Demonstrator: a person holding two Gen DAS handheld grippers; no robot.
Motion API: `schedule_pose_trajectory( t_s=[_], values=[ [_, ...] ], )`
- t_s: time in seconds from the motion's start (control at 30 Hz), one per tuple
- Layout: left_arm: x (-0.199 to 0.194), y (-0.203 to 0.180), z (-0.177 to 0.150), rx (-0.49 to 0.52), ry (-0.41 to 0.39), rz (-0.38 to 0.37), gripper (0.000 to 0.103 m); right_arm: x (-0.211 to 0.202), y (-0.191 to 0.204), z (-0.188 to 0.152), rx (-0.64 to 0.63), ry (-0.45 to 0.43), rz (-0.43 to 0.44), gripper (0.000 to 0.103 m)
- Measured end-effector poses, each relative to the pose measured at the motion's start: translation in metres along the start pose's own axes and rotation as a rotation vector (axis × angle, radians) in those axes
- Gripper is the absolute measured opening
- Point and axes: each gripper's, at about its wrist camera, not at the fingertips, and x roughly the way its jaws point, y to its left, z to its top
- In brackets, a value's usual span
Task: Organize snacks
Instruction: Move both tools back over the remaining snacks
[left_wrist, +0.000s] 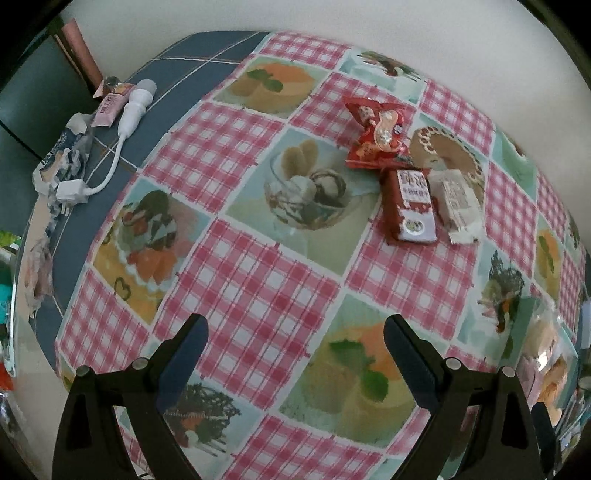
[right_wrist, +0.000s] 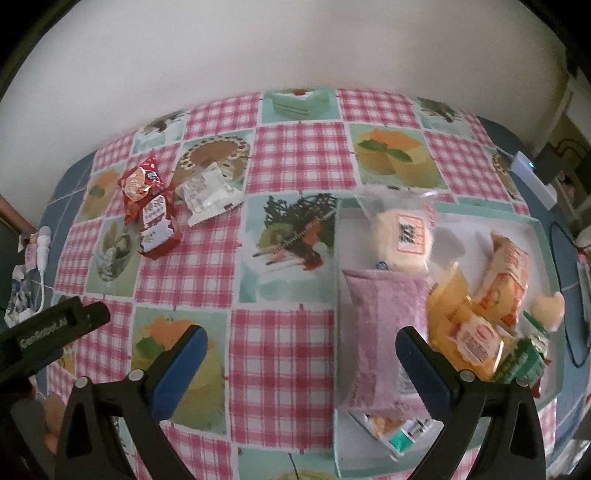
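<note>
Left wrist, red packet (left_wrist: 378, 134) beyond spread gripper (left_wrist: 295, 341)

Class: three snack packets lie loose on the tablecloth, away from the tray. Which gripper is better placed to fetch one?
Left. The left gripper, open and empty, faces the loose packets; the right gripper hangs beside the tray.

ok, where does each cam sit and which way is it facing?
Left wrist: on the left tool, facing steeply down at the checked tablecloth; own open fingers show.
Right wrist: on the right tool, facing down at the snack tray; own open fingers and the left tool show.
Shared: red snack packet, white packet.
</note>
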Motion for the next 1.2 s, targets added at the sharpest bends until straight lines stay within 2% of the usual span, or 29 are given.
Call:
schedule_pose_trajectory(
  t_s=[0.17,0.3,0.57,0.77,0.93,1.13,1.2],
  values=[
    [0.001,0.005,0.017,-0.028,-0.021,-0.005,0.096,0.006,0.010,0.008,-0.009,-0.022,0.024,0.103],
    [0.004,0.008,0.028,-0.041,-0.037,-0.015,0.096,0.009,0.011,0.019,0.041,-0.041,0.114,0.103],
    [0.013,0.006,0.046,-0.051,-0.062,-0.084,0.096,0.020,0.017,0.036,0.064,-0.091,0.144,0.103],
    [0.011,0.009,0.063,-0.049,-0.129,-0.123,0.096,0.034,0.018,0.042,0.067,-0.093,0.205,0.103],
    [0.006,0.022,0.076,-0.058,-0.196,-0.124,0.096,0.037,0.018,0.048,0.062,-0.126,0.238,0.103],
    [0.013,0.035,0.086,-0.097,-0.214,-0.142,0.096,0.048,0.023,0.059,0.039,-0.126,0.272,0.103],
    [0.017,0.034,0.089,-0.098,-0.215,-0.149,0.096,0.049,0.028,0.060,0.014,-0.137,0.259,0.103]
  ],
)
